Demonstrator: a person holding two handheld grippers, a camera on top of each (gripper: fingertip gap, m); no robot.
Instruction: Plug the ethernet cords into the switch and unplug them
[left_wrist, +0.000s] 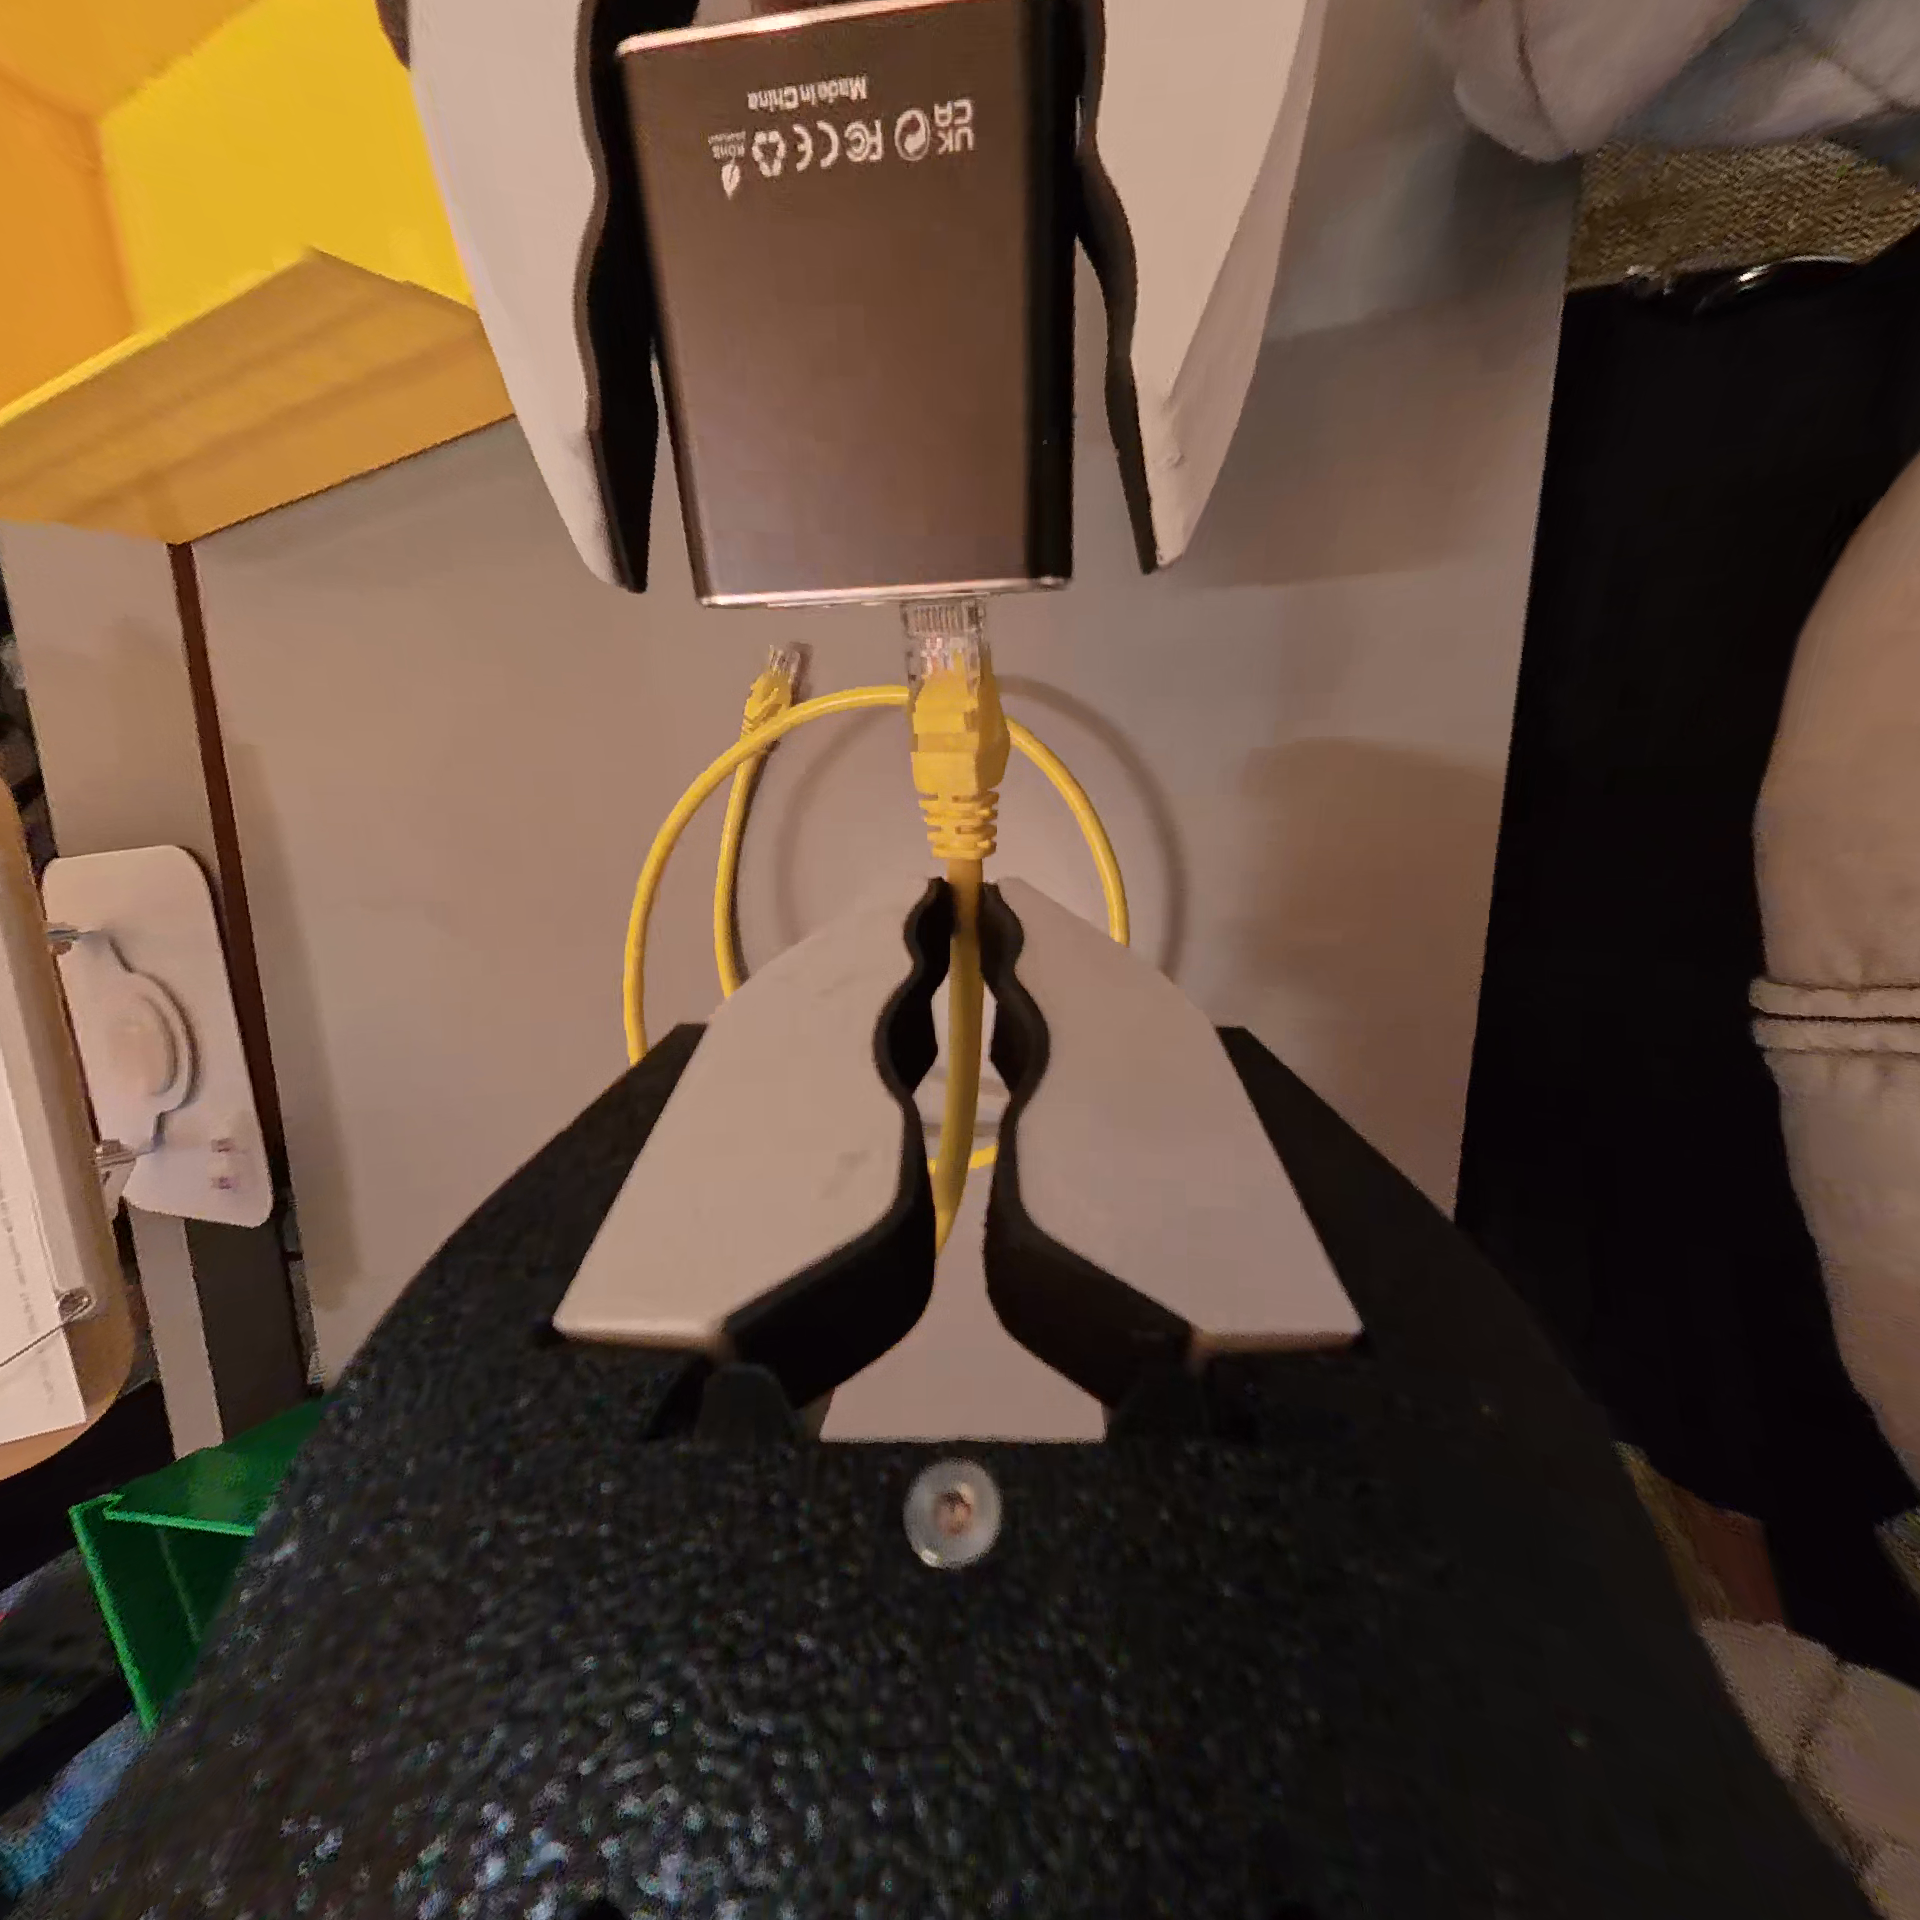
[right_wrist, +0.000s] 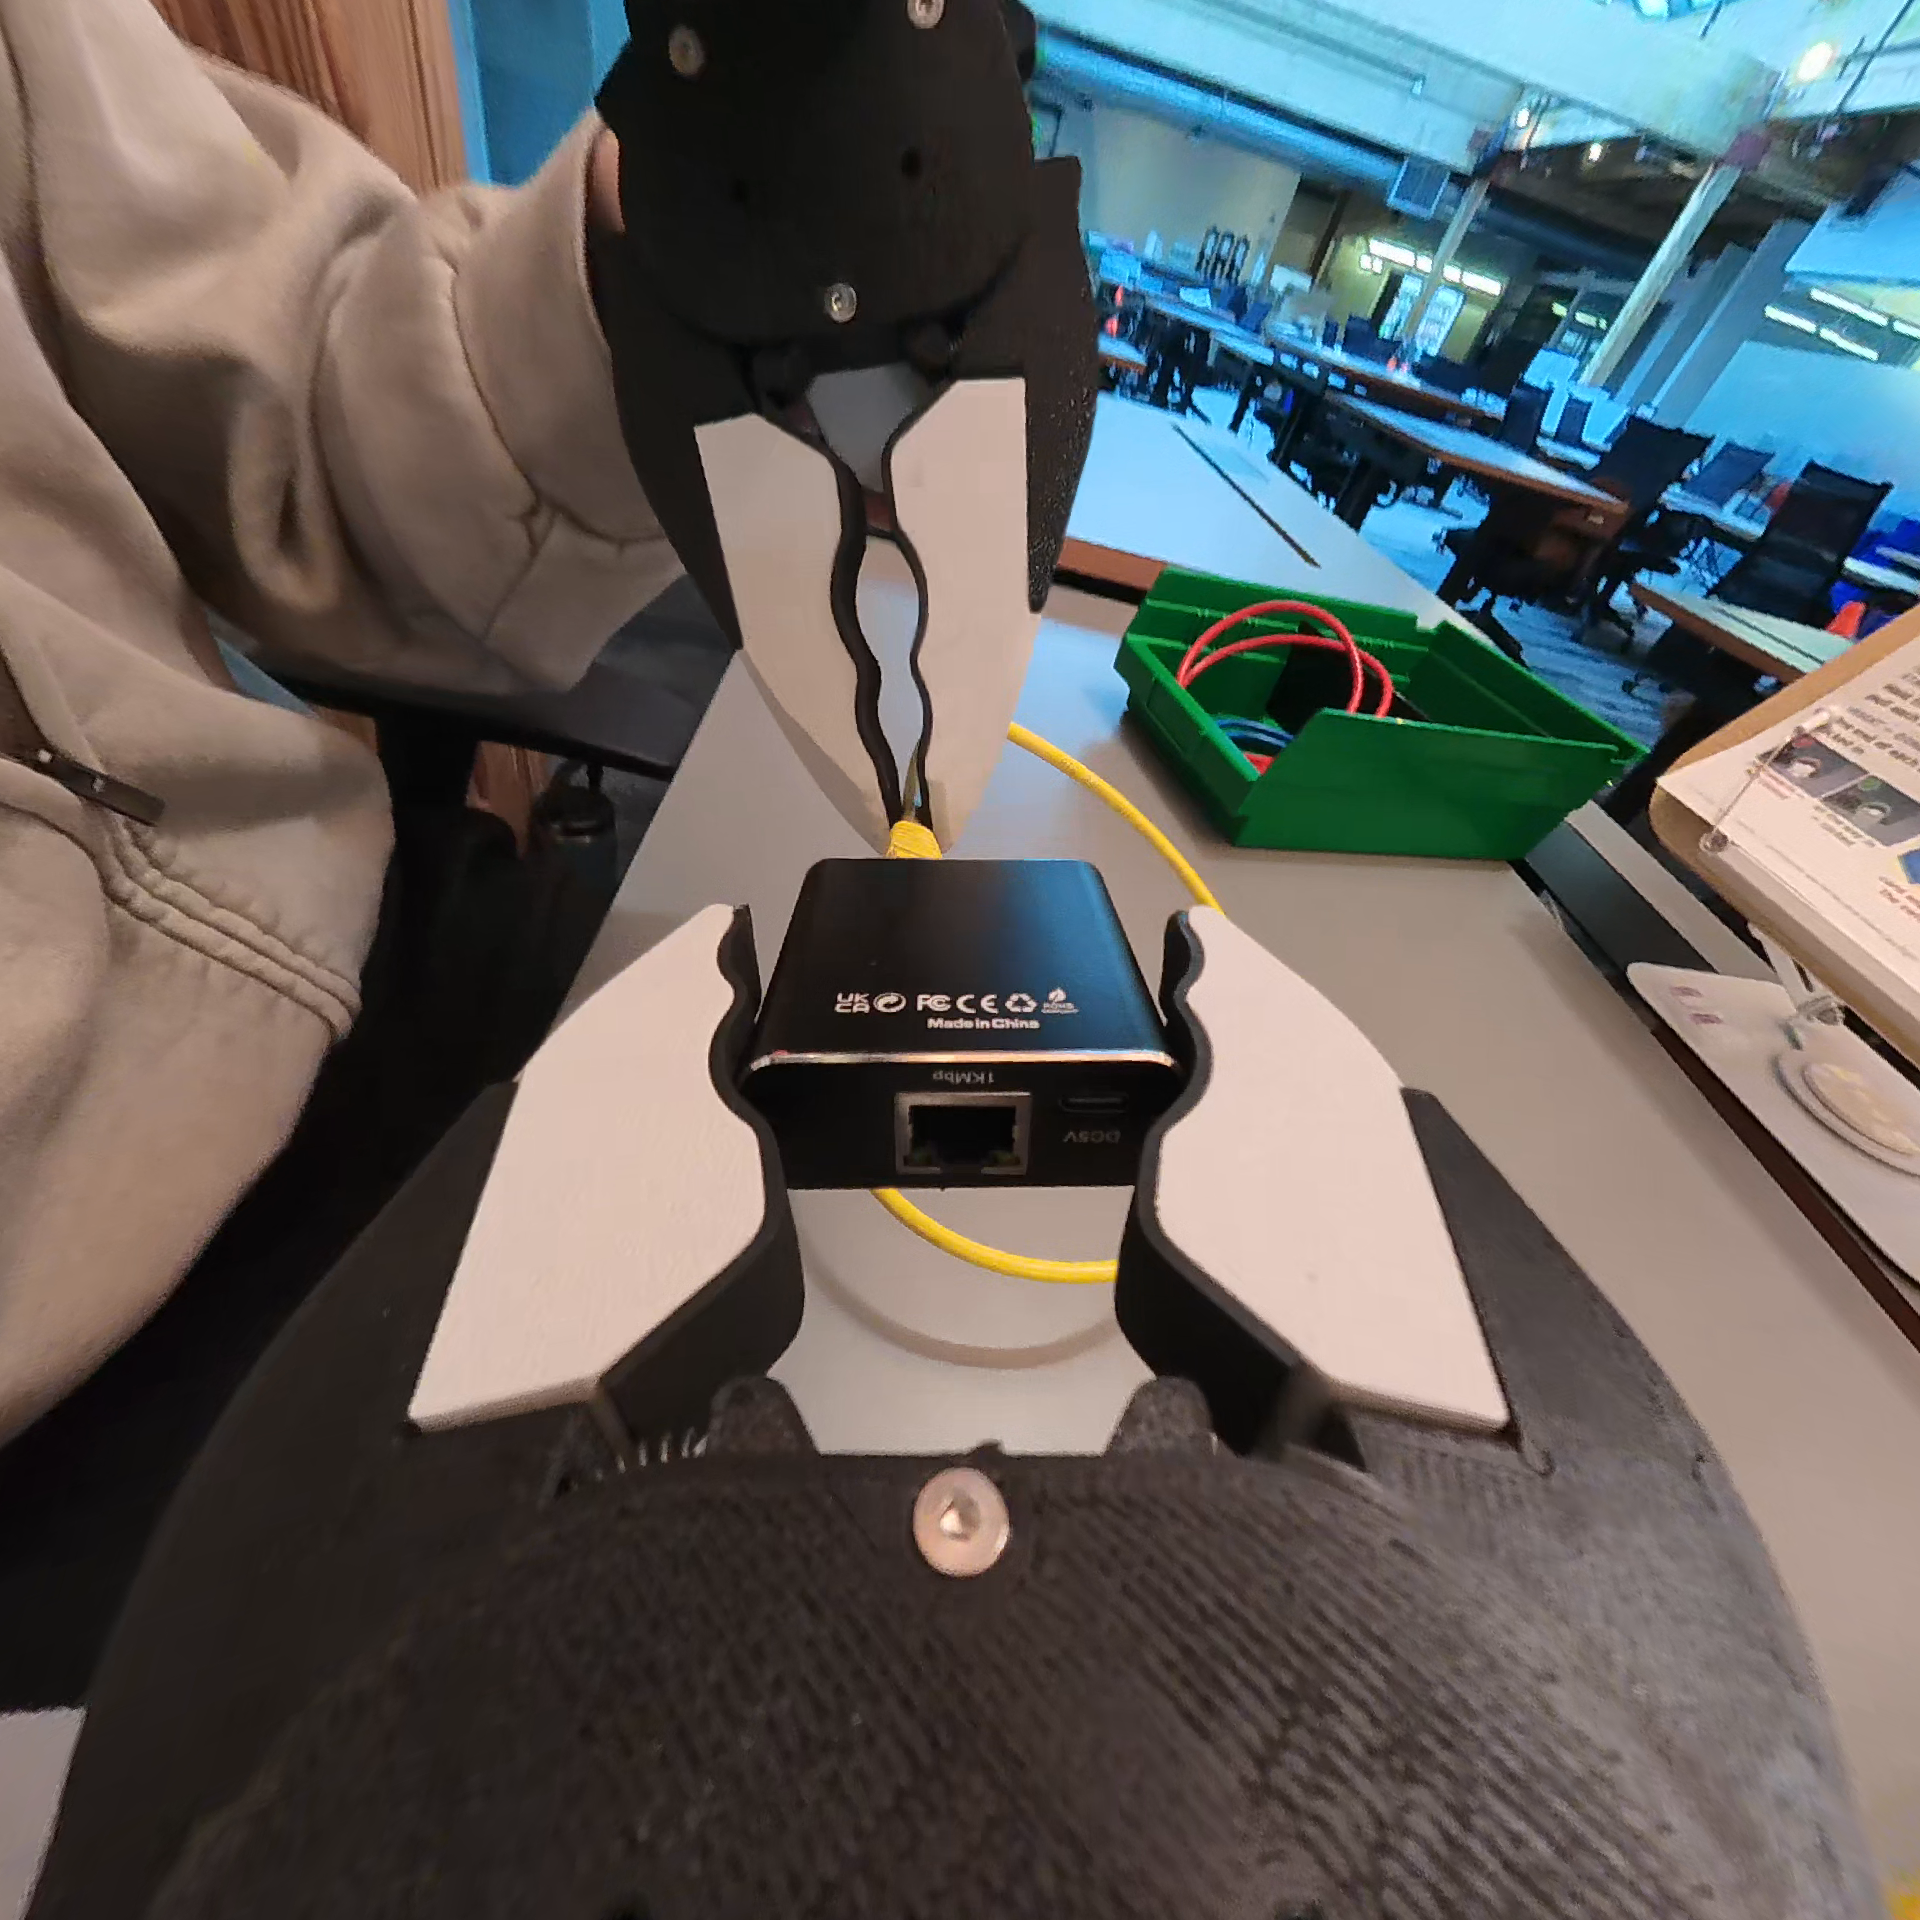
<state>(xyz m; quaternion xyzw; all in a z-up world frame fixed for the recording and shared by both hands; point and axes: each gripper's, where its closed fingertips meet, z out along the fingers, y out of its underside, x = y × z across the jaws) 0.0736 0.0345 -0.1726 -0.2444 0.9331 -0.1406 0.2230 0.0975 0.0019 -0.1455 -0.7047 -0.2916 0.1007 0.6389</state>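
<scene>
Grey table top (right_wrist: 1351, 935) fills the space under both tools, with a big room of desks far behind. At 12 o'clock in the left wrist view, the left gripper (left_wrist: 964, 896) is pinched tight on the yellow cord (left_wrist: 961, 1039). Its clear plug (left_wrist: 943, 639) is at the edge of the black switch (left_wrist: 862, 332); how far in is hard to tell. The right gripper (right_wrist: 961, 940) squeezes the switch by its sides. At 2 o'clock, a green bin (right_wrist: 1382, 769) holds red wires (right_wrist: 1288, 634).

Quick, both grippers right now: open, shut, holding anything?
Left gripper: shut on the yellow ethernet cord, just behind its plug at the switch.
Right gripper: shut on the switch, gripping its two sides.
</scene>
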